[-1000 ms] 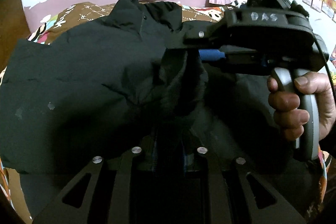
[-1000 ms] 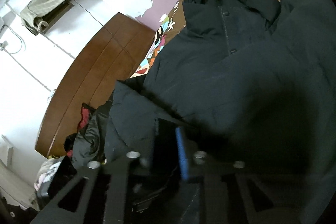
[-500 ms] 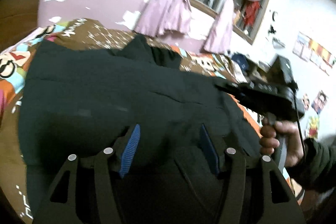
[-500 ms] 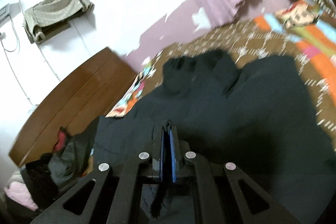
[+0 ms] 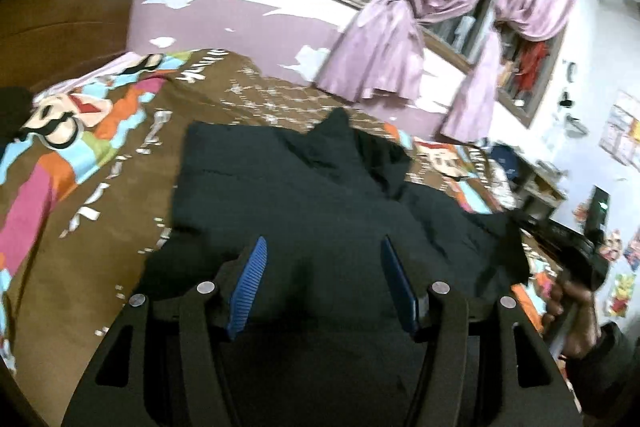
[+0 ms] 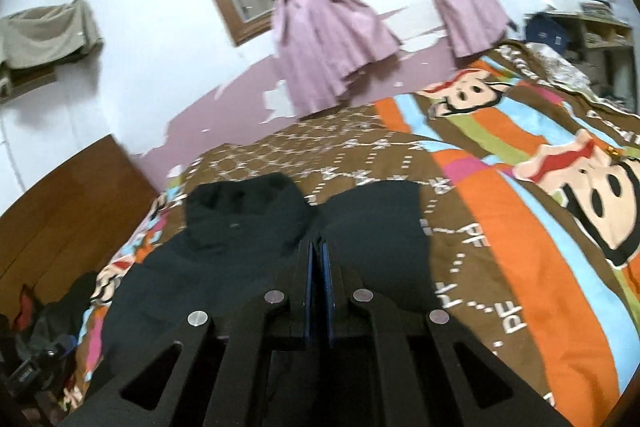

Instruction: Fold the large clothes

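Observation:
A large black padded jacket (image 5: 320, 195) lies flat on the bed, collar pointing toward the far wall; the right wrist view shows its collar end (image 6: 240, 219). My left gripper (image 5: 323, 243) hovers over the jacket's middle, open, its blue pads apart with nothing between them. My right gripper (image 6: 317, 247) is shut over the jacket near the collar, pads together and no cloth visible between them. In the left wrist view it appears blurred at the jacket's right edge (image 5: 560, 239), held by a hand (image 5: 572, 307).
A brown, cartoon-printed bedspread (image 6: 520, 227) covers the bed. A wooden headboard (image 5: 60, 7) stands at the left, with a heap of dark clothes (image 6: 48, 315) by it. Pink curtains (image 5: 380, 39) hang at the window behind. Shelves (image 6: 592, 31) stand far right.
My left gripper let go of the black cloth, opened and lifted away. The right gripper drew off to the right and shut. Both views tilted up from the jacket toward the wall and window.

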{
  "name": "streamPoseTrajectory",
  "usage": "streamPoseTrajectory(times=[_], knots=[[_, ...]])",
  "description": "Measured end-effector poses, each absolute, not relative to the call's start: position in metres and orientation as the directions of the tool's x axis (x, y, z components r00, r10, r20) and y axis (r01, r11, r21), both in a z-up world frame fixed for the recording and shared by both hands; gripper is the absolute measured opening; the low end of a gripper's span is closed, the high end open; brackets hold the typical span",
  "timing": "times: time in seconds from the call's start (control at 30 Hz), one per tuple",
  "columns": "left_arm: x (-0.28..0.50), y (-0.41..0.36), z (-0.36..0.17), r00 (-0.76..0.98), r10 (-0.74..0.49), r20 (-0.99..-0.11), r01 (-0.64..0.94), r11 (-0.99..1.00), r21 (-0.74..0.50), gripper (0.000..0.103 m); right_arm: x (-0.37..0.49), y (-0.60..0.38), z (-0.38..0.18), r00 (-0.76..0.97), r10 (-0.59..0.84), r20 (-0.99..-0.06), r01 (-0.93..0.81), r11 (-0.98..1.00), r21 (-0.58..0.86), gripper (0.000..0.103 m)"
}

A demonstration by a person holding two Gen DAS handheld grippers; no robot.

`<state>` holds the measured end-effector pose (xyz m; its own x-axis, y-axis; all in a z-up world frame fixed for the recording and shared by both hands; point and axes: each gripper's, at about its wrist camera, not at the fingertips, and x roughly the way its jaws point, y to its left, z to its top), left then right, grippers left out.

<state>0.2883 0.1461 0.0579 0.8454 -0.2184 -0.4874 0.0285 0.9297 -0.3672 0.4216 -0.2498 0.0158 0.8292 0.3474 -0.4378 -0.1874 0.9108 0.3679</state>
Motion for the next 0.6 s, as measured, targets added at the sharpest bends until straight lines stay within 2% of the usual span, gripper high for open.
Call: streamPoseTrajectory(times=[0.17, 0.43, 0.5, 0.53, 0.6], knots=[[0.290, 0.171, 0.051, 0.844, -0.173, -0.507, -0.066, 0.906, -0.418, 0.053, 0.426, -0.264, 0.017, 0.859, 0.284, -0.425, -0.137, 0.929, 0.344, 0.004], [0.290, 0.198, 0.047, 0.835, -0.076, -0.545, -0.195, 0.886, -0.421, 0.053, 0.423, -0.237, 0.014, 0.813, 0.363, -0.456, -0.245, 0.923, 0.298, 0.005], [0.294, 0.195, 0.048, 0.830, -0.070, -0.553, -0.188, 0.898, -0.397, 0.053, 0.423, -0.220, 0.013, 0.786, 0.393, -0.477, -0.299, 0.917, 0.263, 0.017], [0.298, 0.191, 0.049, 0.829, -0.076, -0.554, -0.171, 0.909, -0.381, 0.053, 0.425, -0.211, 0.011, 0.765, 0.411, -0.495, -0.329, 0.911, 0.248, 0.030], [0.312, 0.177, 0.052, 0.820, -0.112, -0.562, -0.101, 0.937, -0.335, 0.053, 0.427, -0.192, 0.003, 0.714, 0.452, -0.535, -0.386, 0.891, 0.238, 0.039]])
